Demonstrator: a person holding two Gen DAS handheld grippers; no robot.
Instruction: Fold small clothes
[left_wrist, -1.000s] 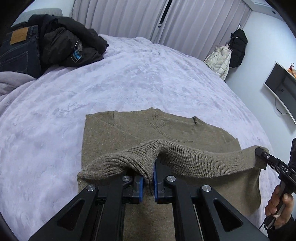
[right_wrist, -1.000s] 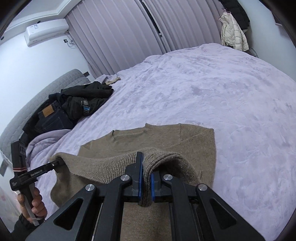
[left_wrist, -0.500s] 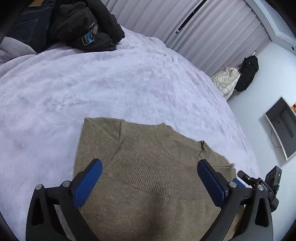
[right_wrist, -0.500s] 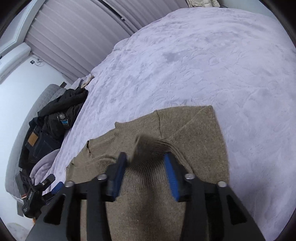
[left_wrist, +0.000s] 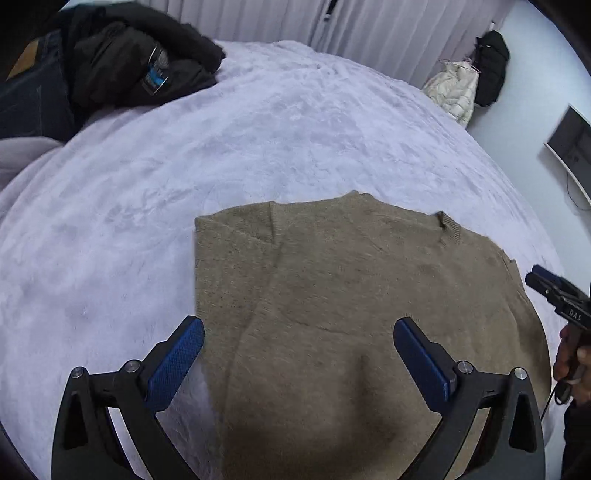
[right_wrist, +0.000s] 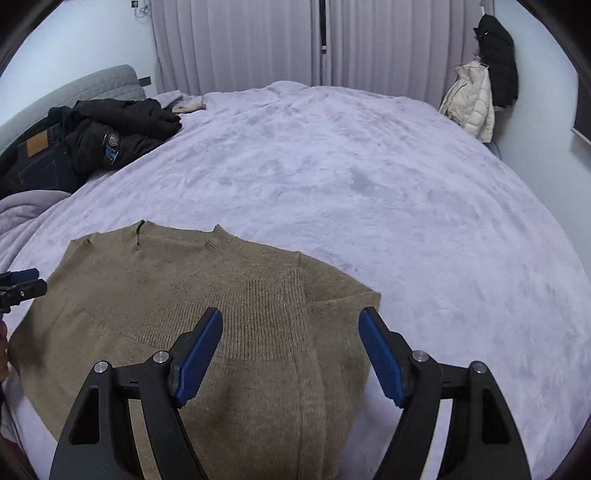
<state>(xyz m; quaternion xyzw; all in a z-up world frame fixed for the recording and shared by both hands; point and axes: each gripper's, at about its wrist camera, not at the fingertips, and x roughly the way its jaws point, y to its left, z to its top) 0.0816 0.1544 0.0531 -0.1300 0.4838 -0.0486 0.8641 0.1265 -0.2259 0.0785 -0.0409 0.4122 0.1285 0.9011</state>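
A tan knitted sweater (left_wrist: 351, 295) lies flat on the lilac bed cover, folded over with its ribbed hem lying near the collar; it also shows in the right wrist view (right_wrist: 207, 302). My left gripper (left_wrist: 298, 358) is open and empty, held just above the sweater's near left part. My right gripper (right_wrist: 290, 356) is open and empty above the sweater's near right part. The right gripper's tip (left_wrist: 554, 291) shows at the right edge of the left wrist view. The left gripper's tip (right_wrist: 20, 284) shows at the left edge of the right wrist view.
The lilac bed cover (right_wrist: 369, 177) stretches far ahead. A heap of dark jackets and jeans (left_wrist: 92, 74) lies at the far left, also in the right wrist view (right_wrist: 85, 144). Coats (right_wrist: 480, 85) hang at the far right wall. Curtains close the back.
Both grippers were shut on the sweater's ribbed hem and held it up. They opened, dropped the hem onto the sweater and drew back a little; the sweater now lies flat.
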